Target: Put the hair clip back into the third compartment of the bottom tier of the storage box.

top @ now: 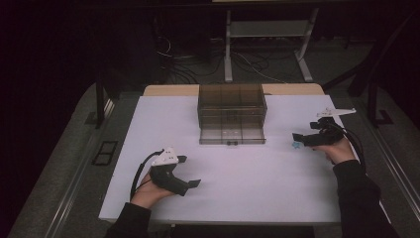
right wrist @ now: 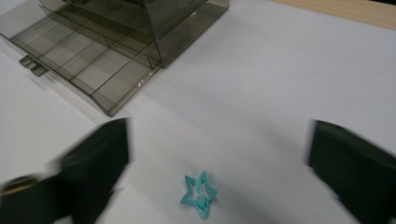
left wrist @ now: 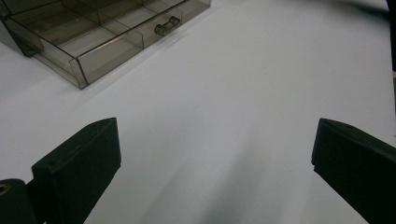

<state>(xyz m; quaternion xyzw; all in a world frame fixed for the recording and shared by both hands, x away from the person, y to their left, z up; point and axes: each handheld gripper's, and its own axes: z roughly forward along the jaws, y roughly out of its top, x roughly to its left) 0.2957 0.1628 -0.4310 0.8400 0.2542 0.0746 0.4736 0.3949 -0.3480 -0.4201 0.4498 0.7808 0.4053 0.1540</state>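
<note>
- The left gripper [top: 187, 171] sits low on the left of the white table [top: 247, 193]. Its jaws are wide apart and hold nothing.
- A see-through brown box [top: 232, 111] stands in the middle, with its bottom drawer [top: 232, 134] pulled out.
- A little blue star clip [right wrist: 199, 194] lies flat on the table, right of the box.
- The right gripper [top: 296, 138] is just beside the clip, jaws wide, not touching it.

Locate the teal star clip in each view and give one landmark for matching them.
High view: the star clip lies right of centre on the table, just before the right gripper.
Left gripper view: no line to give.
Right gripper view: bottom centre, between the jaws.
Shared landmark: the open smoky drawer box.
</note>
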